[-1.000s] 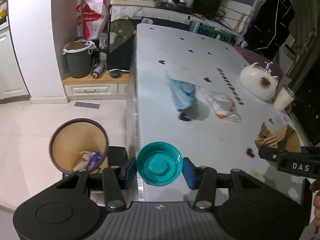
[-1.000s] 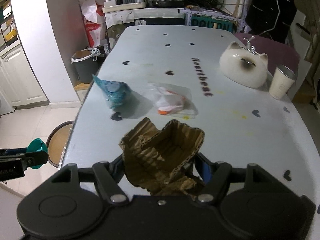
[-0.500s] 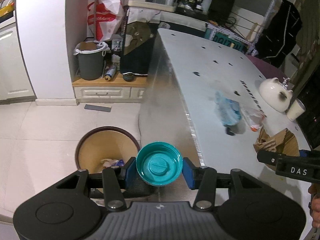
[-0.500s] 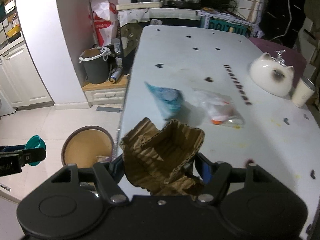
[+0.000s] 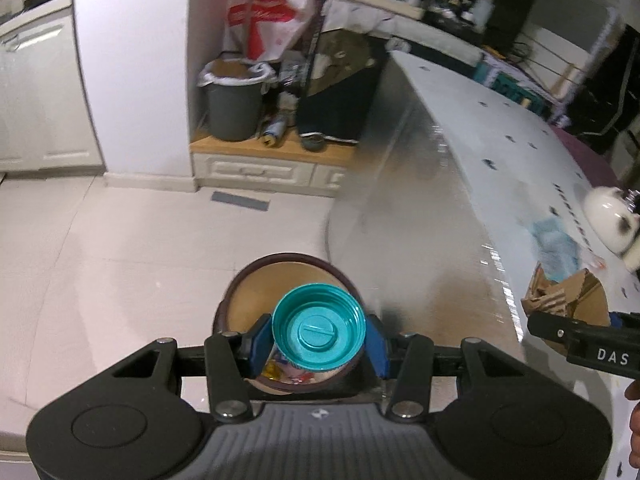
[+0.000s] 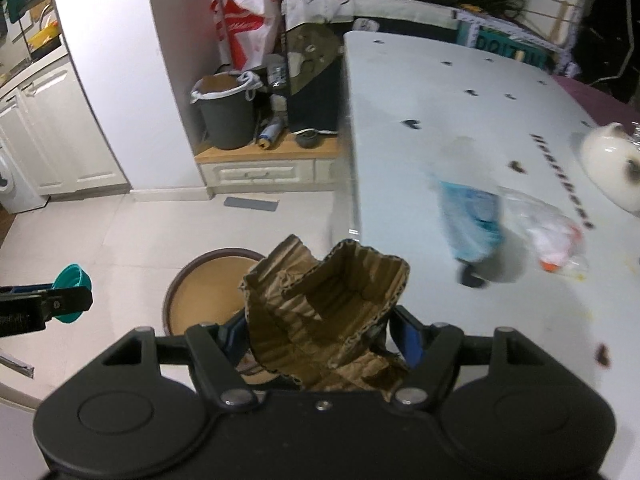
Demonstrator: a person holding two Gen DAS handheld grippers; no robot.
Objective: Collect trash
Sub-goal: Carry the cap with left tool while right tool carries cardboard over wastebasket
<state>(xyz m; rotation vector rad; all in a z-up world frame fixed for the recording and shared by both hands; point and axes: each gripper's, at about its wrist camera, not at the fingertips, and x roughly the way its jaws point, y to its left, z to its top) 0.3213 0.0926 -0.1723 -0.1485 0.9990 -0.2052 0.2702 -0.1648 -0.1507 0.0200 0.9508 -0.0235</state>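
My left gripper (image 5: 318, 342) is shut on a teal plastic cup (image 5: 319, 328) and holds it right above a round brown trash bin (image 5: 248, 292) on the floor, with wrappers inside. My right gripper (image 6: 320, 336) is shut on a crumpled piece of brown cardboard (image 6: 326, 316) and holds it beside the table's left edge, over the right rim of the same bin (image 6: 188, 292). The left gripper and cup show at the left of the right wrist view (image 6: 72, 294). A blue plastic bag (image 6: 470, 220) and a clear bag (image 6: 548, 236) lie on the white table (image 6: 420, 92).
A grey lined bin (image 5: 234, 98) stands on a low wooden drawer unit (image 5: 264, 160) against the wall. A white cat-shaped pot (image 6: 612, 164) sits at the table's right side. A red and white shopping bag (image 6: 244, 16) hangs behind. The floor is pale tile.
Both grippers have swung left off the table toward the brown bin. The cup is now over the bin's opening, and the cardboard has reached the bin's right rim.
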